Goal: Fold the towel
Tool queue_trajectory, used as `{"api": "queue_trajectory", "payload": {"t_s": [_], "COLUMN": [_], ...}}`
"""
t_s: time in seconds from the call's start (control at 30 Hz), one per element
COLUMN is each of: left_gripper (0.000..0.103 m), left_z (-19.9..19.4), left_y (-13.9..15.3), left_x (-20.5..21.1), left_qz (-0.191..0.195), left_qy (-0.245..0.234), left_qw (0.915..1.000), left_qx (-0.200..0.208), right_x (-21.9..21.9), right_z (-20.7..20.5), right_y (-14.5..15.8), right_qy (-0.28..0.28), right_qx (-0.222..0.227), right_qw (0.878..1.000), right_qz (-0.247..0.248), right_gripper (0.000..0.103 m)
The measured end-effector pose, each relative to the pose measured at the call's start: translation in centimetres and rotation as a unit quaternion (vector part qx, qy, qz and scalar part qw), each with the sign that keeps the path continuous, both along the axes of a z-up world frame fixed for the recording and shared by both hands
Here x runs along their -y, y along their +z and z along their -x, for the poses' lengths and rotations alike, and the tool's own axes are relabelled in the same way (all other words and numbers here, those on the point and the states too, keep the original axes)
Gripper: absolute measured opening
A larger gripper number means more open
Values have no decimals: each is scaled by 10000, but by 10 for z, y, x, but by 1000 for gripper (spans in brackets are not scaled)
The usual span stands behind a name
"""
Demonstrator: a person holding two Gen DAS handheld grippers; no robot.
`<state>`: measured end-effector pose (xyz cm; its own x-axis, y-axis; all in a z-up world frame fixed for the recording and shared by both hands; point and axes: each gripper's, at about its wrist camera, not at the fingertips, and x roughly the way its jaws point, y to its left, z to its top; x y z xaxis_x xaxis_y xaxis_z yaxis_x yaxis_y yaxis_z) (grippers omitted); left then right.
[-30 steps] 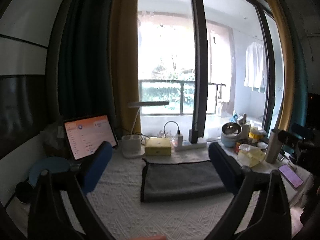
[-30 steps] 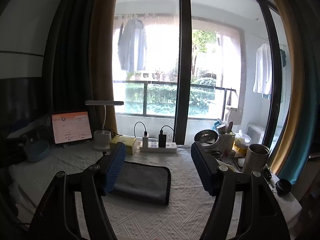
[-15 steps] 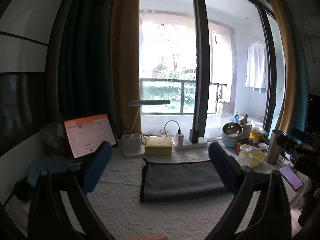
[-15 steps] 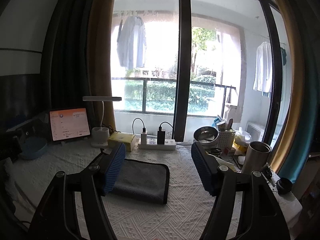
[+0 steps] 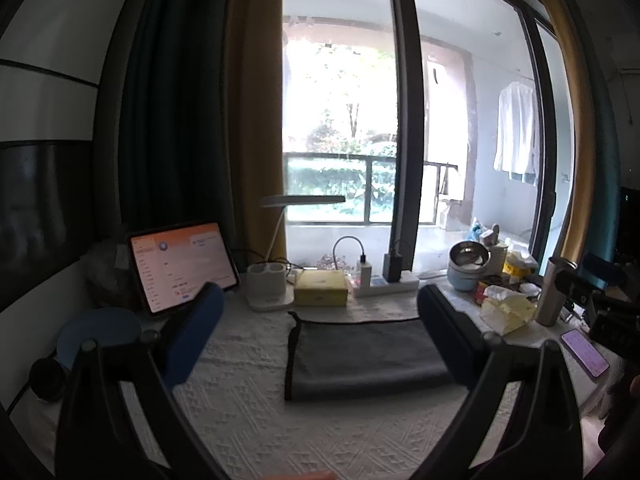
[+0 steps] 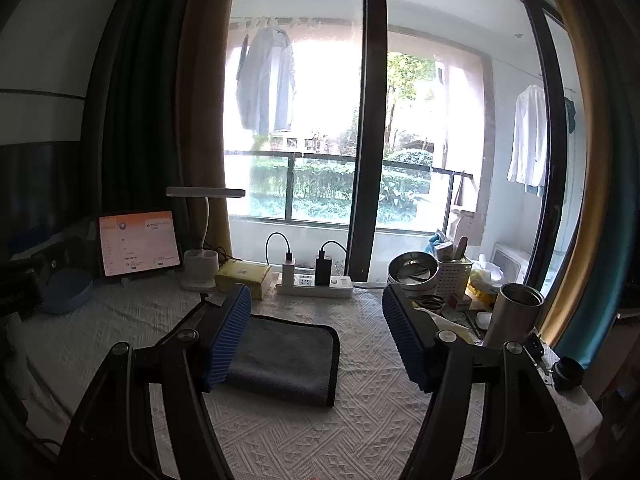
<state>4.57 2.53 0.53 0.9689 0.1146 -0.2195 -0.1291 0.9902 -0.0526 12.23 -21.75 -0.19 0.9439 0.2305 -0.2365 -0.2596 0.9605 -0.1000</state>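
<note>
A bright balcony window fills the background, and in front of it sits a table (image 5: 248, 412) under a white textured cloth. At the centre of it lies the towel (image 5: 362, 354), dark grey with a black edge, lying flat as a tidy rectangle. It looks folded at least once already, though its layers are hard to count from this angle.

The left gripper (image 5: 320, 336) hangs above the table with its jaws spread wide and nothing in them; the towel sits between its fingers in the picture, well beyond the tips. The right gripper (image 6: 316, 336) is likewise wide open and empty, with the towel (image 6: 282, 360) at about 7 o'clock from its centre, partly behind the left finger.

If another fold is wanted, take the two corners of one short edge, one gripper each, pinching low against the cloth so that every layer is caught. Lift both evenly, carry the edge across, and line up the black borders before letting go.

Mind the clutter: a tablet (image 5: 182, 264) at 10 o'clock, a power strip (image 6: 314, 282) at 12, and a steel cup (image 6: 516, 314) at 3.
</note>
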Motion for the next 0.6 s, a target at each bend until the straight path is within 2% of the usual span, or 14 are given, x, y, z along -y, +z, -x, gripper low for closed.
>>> {"api": "queue_trajectory", "payload": {"t_s": [0.6], "left_gripper": [98], "left_z": [2], "left_y": [0], "left_x": [-1], "left_qz": [24], "left_qy": [9], "left_qw": [10000], "left_qx": [29], "right_x": [-1], "right_z": [-1], "right_y": [0], "right_qy": [5], "right_qx": [-6], "right_qw": [10000], "right_qz": [16], "right_gripper": [71]}}
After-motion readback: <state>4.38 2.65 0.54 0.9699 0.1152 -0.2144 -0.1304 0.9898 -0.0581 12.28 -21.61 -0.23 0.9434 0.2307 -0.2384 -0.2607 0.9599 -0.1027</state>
